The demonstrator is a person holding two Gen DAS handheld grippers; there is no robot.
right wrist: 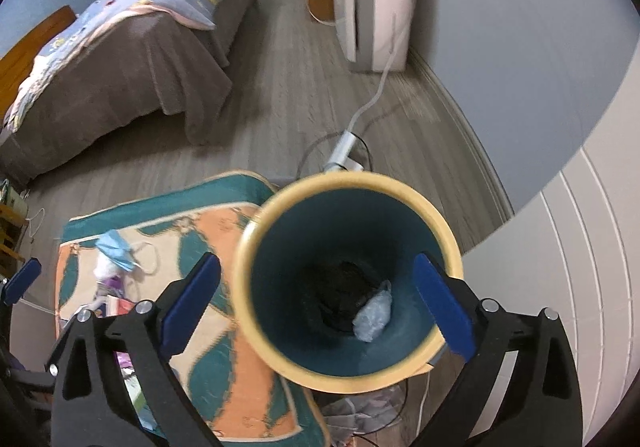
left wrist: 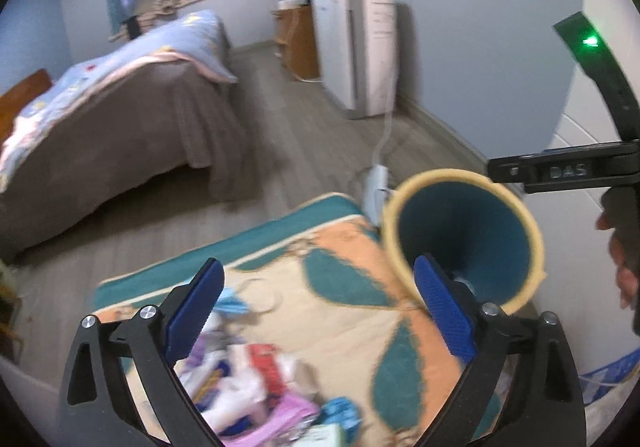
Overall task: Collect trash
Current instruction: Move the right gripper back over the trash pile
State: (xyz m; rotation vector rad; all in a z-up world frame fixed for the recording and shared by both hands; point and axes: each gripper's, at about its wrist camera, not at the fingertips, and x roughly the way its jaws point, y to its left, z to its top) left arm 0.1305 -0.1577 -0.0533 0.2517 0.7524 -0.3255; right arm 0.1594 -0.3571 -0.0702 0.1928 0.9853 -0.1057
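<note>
Nearest, the left hand-held gripper [left wrist: 316, 311] stands spread wide and empty over the trash pile [left wrist: 256, 379] on the patterned surface [left wrist: 352, 259]. The right hand-held gripper [right wrist: 316, 307], likewise spread and empty, looks down into the bin [right wrist: 276, 347]. The bin stands upright just right of the surface, mouth up, with a crumpled wrapper [right wrist: 374, 317] at its bottom. A blue mask [right wrist: 116, 249] lies at the surface's far left. Farther off is the bed [right wrist: 132, 59].

Both wrist cams down, bin [left wrist: 464, 239] shared
</note>
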